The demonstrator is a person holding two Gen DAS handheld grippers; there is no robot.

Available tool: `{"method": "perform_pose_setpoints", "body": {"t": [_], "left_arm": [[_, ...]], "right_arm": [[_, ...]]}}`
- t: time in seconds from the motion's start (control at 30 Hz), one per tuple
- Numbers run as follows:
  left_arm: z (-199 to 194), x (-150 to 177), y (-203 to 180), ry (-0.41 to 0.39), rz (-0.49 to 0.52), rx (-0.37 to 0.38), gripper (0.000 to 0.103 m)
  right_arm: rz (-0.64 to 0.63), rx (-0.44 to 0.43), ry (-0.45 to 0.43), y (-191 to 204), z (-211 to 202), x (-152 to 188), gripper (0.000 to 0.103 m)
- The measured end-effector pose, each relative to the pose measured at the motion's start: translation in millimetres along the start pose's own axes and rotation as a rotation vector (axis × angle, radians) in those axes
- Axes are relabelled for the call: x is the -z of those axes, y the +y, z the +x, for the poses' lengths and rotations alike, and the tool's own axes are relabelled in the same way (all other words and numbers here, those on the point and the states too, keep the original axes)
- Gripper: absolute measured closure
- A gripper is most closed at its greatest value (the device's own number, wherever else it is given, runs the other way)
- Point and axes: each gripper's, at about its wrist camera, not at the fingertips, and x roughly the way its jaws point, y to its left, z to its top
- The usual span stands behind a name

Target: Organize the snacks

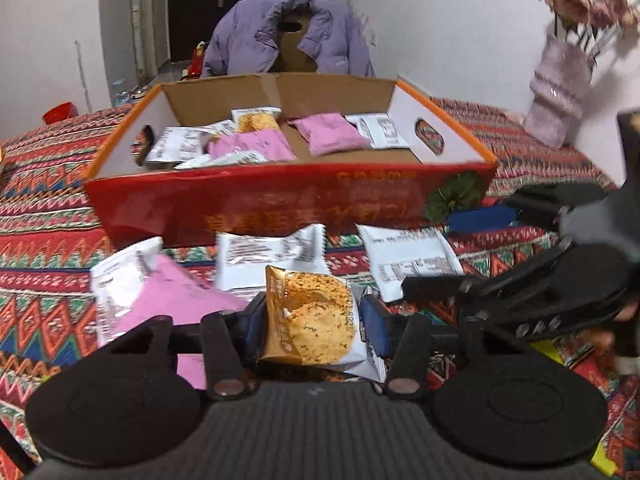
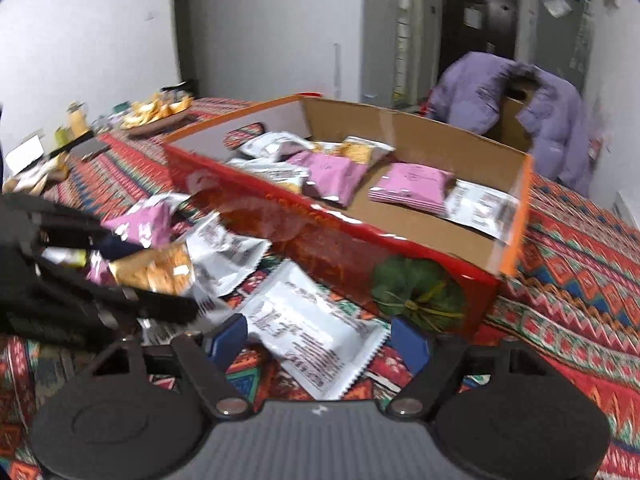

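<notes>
I had several packets in the red box (image 1: 256, 208); my left gripper (image 1: 316, 320) pinched a cookie packet (image 1: 316, 316), my right gripper (image 2: 320, 340) stood spread around a white packet (image 2: 316, 328); more lay loose nearby.

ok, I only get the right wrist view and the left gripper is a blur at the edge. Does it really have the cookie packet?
Observer: Yes. In the left wrist view the left gripper has both pads pressed on the sides of the cookie packet.
Operator: Anything past the box on the right that I can't see?
Observer: A vase of flowers stands by the wall, on the tablecloth, beyond the right end of the red box.
Operator: Is the pink packet by that gripper clear of it?
Observer: The pink packet runs behind its left finger and lies partly under a white packet. I cannot tell if it touches the finger.
</notes>
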Motion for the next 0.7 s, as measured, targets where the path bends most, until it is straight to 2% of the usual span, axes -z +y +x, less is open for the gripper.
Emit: {"method": "perform_pose_setpoints", "body": {"t": [0.13,0.27,0.3,0.33,0.5,0.53,0.63,0.7], "left_arm": [[-21.3,-9.4,15.3,-0.046,-0.045,-0.013,0.053],[-42.9,-15.5,26.4,-0.085,-0.093,-0.011,0.053],[-46.6,-15.3,27.1,-0.094,-0.094,-0.015,0.053],[-49.9,-15.0,27.3,-0.099,-0.093,-0.02,0.053],[-66.8,-5.9,24.0,-0.113,-0.081,-0.019,0.053],[-70.4,-3.0,23.4,-0.116,-0.079,-0.017,0.053],[-78.8,6.4,21.2,-0.114,-0.082,-0.005,0.053],[-86.2,12.2,18.7,-0.116,-0.082,0.0,0.053]], "right_arm": [[-0.112,-0.016,-0.014,10.3,13.2,-0.6,0.021],[-0.175,-0.02,-0.007,17.1,21.6,-4.5,0.021],[-0.174,-0.023,-0.01,16.5,21.6,-4.2,0.021],[-0.119,-0.031,0.009,9.7,19.6,-3.3,0.022],[-0.017,-0.025,0.036,4.6,4.3,9.5,0.035],[0.009,0.008,0.042,10.3,-6.8,17.5,0.041],[0.025,0.021,0.047,18.9,-14.7,21.4,0.07],[0.022,0.06,0.051,29.1,-17.8,23.3,0.071]]}}
